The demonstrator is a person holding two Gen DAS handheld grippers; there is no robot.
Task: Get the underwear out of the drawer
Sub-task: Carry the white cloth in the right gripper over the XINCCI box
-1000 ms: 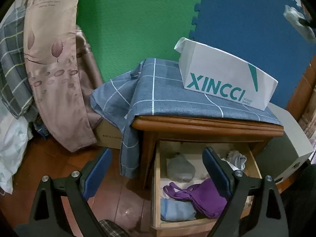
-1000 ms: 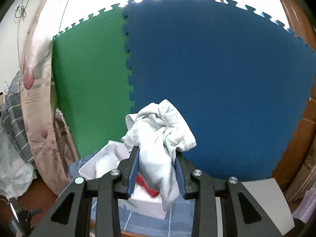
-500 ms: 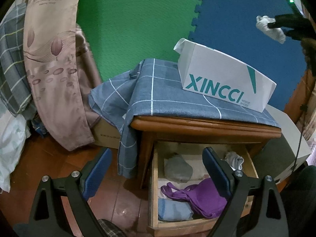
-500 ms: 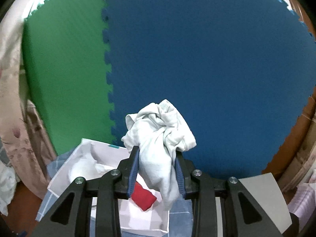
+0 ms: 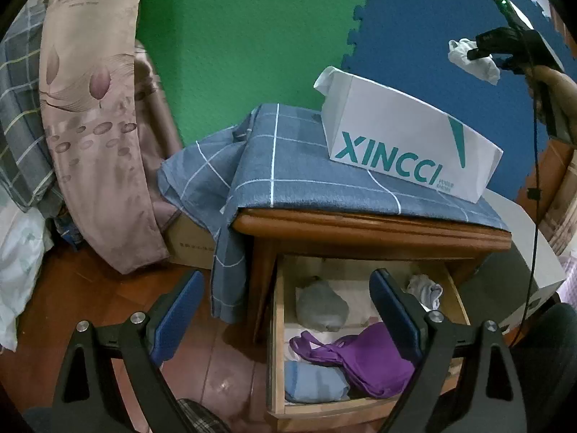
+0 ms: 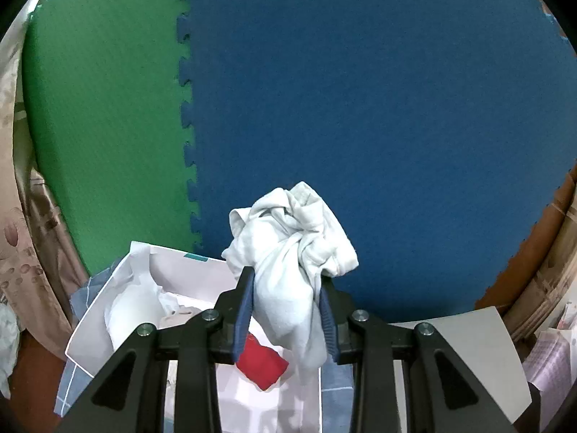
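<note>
Left wrist view first: the left tongs [image 5: 285, 310] hang wide open with nothing between them, hovering in front of the open drawer [image 5: 279, 328] of the wooden nightstand [image 5: 360, 229]. Inside the drawer there's a grey bundle [image 5: 322, 306], a purple garment [image 5: 364, 359], a light blue folded piece [image 5: 315, 382] and a small whitish wad [image 5: 425, 287] at the back. A blue checked cloth [image 5: 288, 166] covers the nightstand top and a white XINCCI paper bag [image 5: 407, 144] sits on it. Up in the top right you can see the right tongs [image 5: 485, 50] carrying the white underwear [image 5: 472, 58], up in the air above the bag. Compared to half a second back, they've come lower and further into frame.

Right wrist view: the right tongs [image 6: 286, 308] are clamped on the white underwear [image 6: 292, 263], a crumpled pale cotton wad bunched above the pads with one end dangling down between them. Below it is the open paper bag [image 6: 119, 310], with a red item [image 6: 261, 366] and white stuff inside. Versus the earlier frame the bag sits bigger and more directly under the tongs, grip unchanged.
</note>
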